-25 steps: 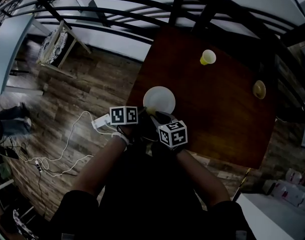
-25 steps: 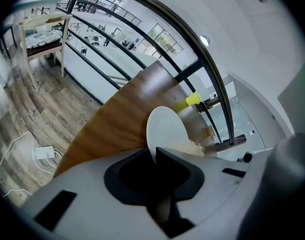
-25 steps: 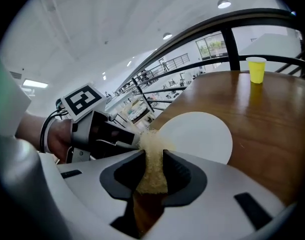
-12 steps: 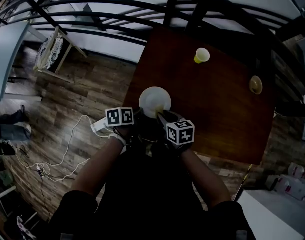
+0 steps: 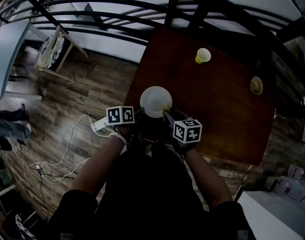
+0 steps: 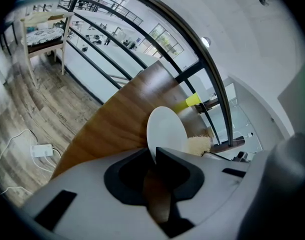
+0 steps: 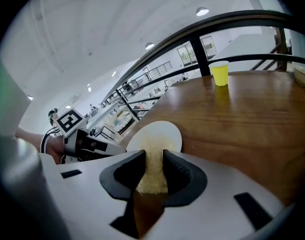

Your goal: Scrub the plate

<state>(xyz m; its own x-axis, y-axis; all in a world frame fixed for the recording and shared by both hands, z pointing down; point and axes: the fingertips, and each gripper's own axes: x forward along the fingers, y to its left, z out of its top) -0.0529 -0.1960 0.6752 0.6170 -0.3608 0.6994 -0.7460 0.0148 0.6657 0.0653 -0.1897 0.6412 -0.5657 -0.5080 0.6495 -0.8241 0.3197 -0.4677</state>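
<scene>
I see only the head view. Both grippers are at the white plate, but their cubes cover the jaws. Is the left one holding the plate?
Observer: Yes. In the left gripper view, the left gripper is shut on the near rim of the plate.
Operator: Is the right one empty?
Observer: No. Its own view shows the right gripper shut on a pale yellow sponge.
Operator: Is the sponge on the plate?
Observer: Its far end lies over the plate's face; I cannot confirm firm contact.
</scene>
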